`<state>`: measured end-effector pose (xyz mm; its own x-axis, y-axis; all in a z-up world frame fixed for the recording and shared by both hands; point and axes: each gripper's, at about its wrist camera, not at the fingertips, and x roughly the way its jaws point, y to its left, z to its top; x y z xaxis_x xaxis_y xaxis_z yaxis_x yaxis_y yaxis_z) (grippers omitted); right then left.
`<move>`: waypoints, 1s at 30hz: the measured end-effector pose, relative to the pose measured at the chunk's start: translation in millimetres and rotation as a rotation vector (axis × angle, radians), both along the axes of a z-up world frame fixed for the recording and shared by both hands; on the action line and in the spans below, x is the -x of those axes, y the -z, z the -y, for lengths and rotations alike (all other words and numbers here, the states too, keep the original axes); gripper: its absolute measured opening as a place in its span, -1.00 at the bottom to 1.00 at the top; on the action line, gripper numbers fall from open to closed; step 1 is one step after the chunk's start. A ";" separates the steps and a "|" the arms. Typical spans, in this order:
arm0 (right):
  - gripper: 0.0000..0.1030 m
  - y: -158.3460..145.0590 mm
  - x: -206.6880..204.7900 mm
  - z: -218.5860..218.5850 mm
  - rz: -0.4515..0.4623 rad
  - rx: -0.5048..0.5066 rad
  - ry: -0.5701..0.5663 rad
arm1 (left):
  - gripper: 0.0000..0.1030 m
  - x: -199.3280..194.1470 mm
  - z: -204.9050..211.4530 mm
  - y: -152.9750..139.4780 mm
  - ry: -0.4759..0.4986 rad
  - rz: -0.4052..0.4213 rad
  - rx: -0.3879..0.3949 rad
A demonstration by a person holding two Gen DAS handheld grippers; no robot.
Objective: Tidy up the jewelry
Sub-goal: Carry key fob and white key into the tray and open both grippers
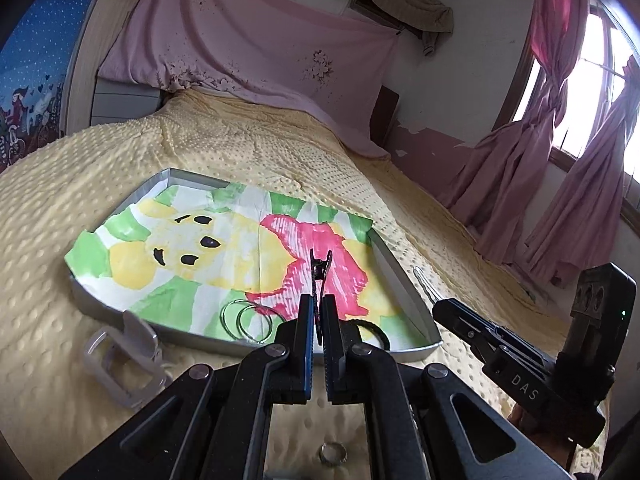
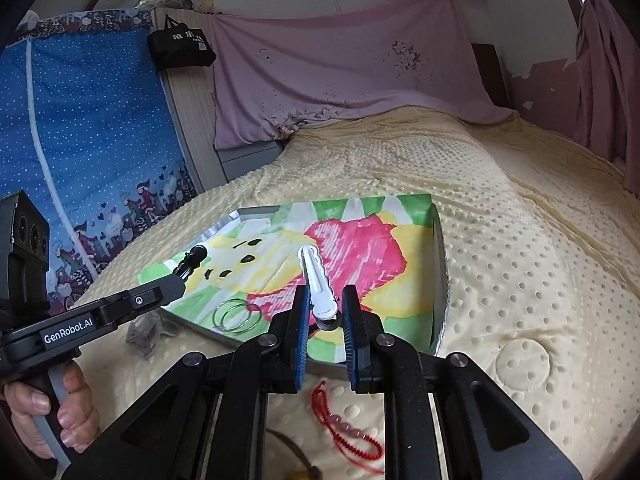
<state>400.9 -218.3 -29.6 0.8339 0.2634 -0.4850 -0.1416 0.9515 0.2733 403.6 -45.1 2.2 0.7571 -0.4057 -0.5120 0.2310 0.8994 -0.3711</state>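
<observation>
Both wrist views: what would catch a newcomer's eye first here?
The tray on the yellow bedspread, lined with a bright cartoon drawing. Each gripper holds a clip over it: the left gripper a dark clip, the right gripper a white clip. Two hoops lie at the tray's near edge.

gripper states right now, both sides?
Left gripper: shut on a dark hair clip.
Right gripper: holding a white hair clip, jaws partly closed.

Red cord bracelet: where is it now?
Right wrist view: the red cord bracelet lies on the blanket, outside the tray's near edge, below the right gripper.
</observation>
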 end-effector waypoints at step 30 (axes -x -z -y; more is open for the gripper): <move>-0.68 42.4 -49.7 -8.5 -0.233 0.080 -0.030 | -0.91 -62.6 16.1 42.3 0.017 -0.268 -0.047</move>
